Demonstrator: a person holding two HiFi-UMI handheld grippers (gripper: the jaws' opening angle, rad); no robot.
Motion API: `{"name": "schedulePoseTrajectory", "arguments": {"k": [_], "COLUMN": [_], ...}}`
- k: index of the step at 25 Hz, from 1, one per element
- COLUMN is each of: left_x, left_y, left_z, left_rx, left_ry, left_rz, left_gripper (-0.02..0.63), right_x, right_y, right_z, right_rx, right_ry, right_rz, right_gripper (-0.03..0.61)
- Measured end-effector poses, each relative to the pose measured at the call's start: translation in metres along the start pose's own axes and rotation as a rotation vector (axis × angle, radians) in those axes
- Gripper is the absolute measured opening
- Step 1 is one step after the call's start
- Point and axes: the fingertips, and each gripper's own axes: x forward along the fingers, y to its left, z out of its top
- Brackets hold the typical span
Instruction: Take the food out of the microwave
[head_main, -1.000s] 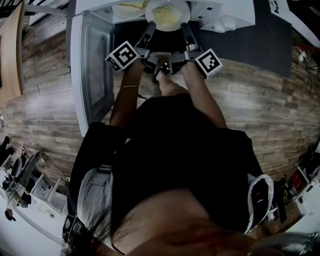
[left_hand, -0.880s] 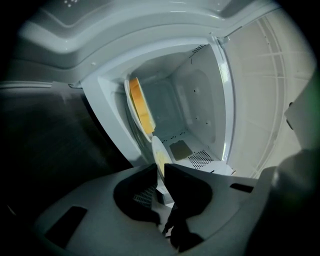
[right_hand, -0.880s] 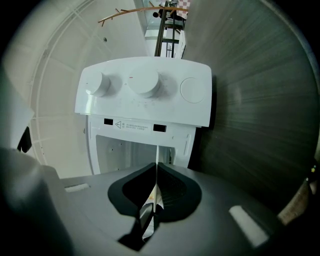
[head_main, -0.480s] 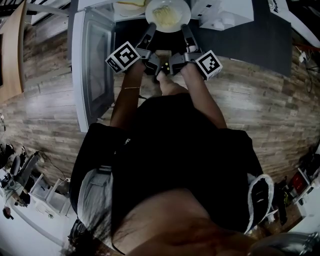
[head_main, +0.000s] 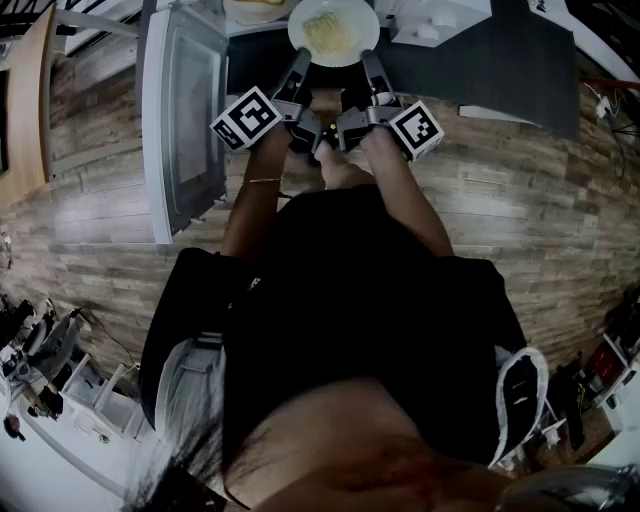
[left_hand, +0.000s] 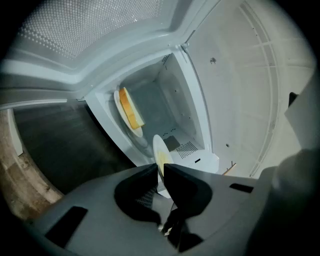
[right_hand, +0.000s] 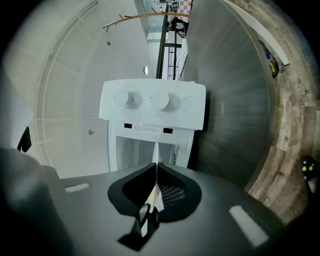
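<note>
A white plate of yellow food (head_main: 333, 30) hangs just in front of the open microwave (head_main: 432, 18), held by both grippers at its near rim. My left gripper (head_main: 298, 60) has just been closing, and its jaws pinch the plate's left rim (left_hand: 160, 152). My right gripper (head_main: 368, 62) is shut on the right rim, seen edge-on as a thin white line (right_hand: 156, 150). In the left gripper view a second plate with a yellow-orange piece of food (left_hand: 129, 109) stands inside the microwave cavity (left_hand: 172, 100). The right gripper view shows the microwave's knob panel (right_hand: 152, 104).
The microwave door (head_main: 182, 120) stands swung open at the left of my left hand. A dark counter surface (head_main: 500, 70) runs under and to the right of the microwave. Wood-plank floor (head_main: 90, 210) lies below, and the person's body fills the lower frame.
Both grippers have drawn the plate slightly further out from the microwave, which now sits higher in the head view. The grip on the plate is unchanged.
</note>
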Motion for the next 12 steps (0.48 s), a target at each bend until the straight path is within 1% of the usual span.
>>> {"name": "schedulePoseTrajectory", "arguments": {"k": [6,12], "left_x": [-0.005,-0.032], "left_y": [-0.002,-0.019], "left_z": [-0.004,-0.034], "left_rx": [-0.012,0.019], "left_ry": [0.015,0.038], "left_rz": [0.006,0.005], "left_gripper": [0.041,0.041], "right_x": [-0.008,-0.052], "right_y": [0.004,0.013], "right_z": [-0.002,-0.005], "right_rx": [-0.007,-0.008], "right_ry": [-0.009,-0.03], "right_rz": [-0.004,0.011], "right_gripper": [0.006,0.006]}}
